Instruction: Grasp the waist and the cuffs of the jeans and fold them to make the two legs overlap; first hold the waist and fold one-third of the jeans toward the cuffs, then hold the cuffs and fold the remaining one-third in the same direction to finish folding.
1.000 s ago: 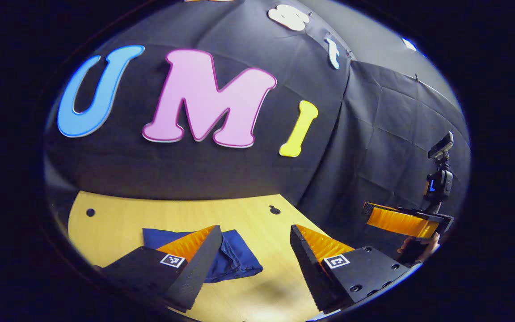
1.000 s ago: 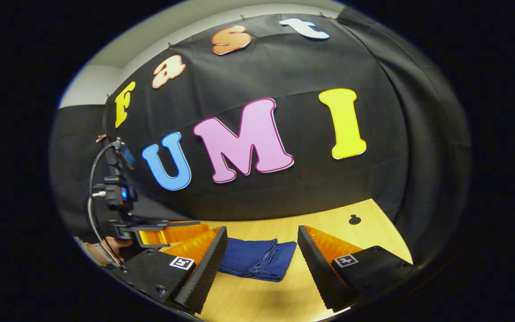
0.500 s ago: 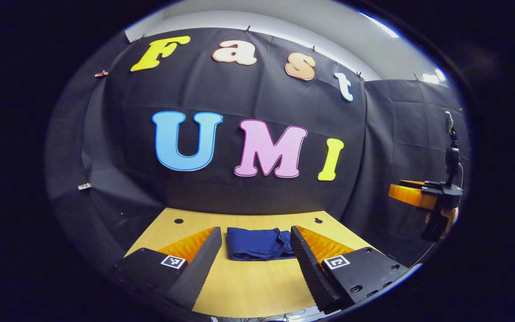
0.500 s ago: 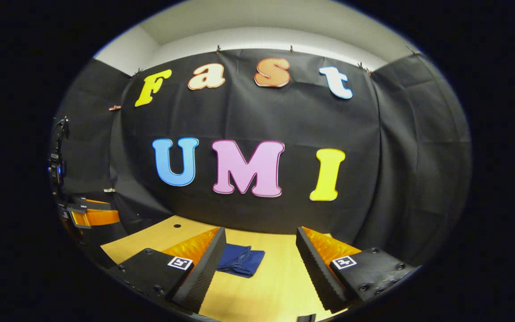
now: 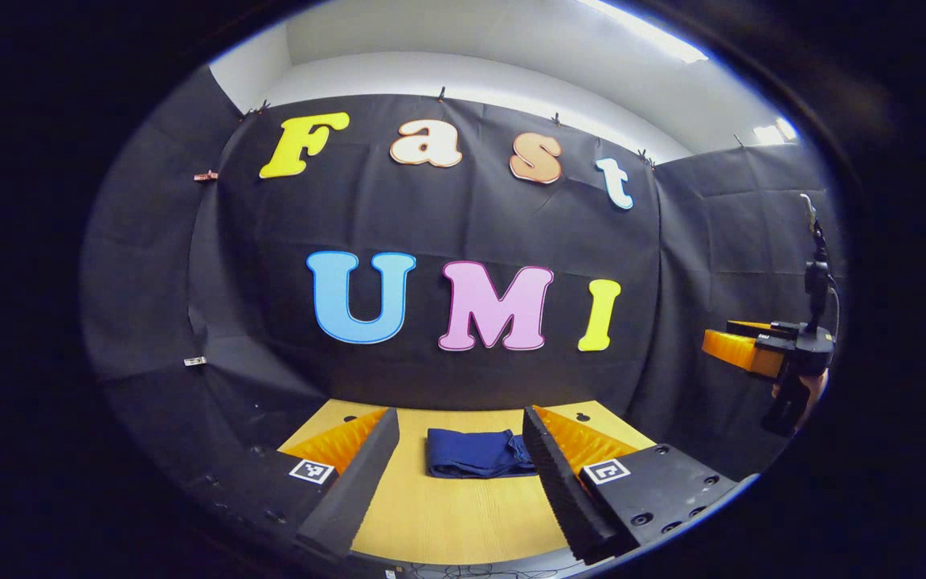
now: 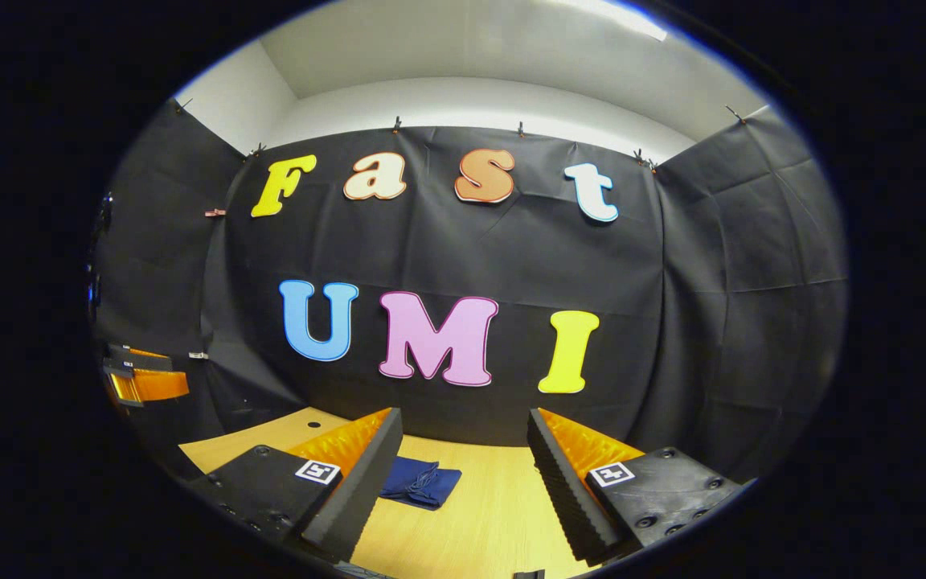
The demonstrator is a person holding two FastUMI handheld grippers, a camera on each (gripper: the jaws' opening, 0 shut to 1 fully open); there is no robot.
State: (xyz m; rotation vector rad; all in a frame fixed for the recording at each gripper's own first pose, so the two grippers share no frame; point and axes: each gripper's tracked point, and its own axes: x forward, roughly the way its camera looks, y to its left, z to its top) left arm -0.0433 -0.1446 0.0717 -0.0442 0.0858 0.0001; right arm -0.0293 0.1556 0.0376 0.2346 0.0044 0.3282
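Left gripper view: the left gripper (image 5: pixel 456 474) hangs above the table (image 5: pixel 447 523), fingers spread wide, holding nothing. Folded jeans (image 5: pixel 475 453) lie on the table at 12 o'clock, between the fingertips but well apart. At 3 o'clock, a hand (image 5: pixel 813 386) holds the right gripper (image 6: pixel 456 482), likewise spread wide and holding nothing.

You face a light wooden bench (image 5: pixel 447 515) with small dark round holes (image 5: pixel 583 416) near its far edge. Black cloth (image 6: pixel 447 233), pinned up by small clips (image 6: pixel 397 125), hangs behind it under a pale wall (image 6: pixel 471 100) and a ceiling light (image 5: pixel 640 32).
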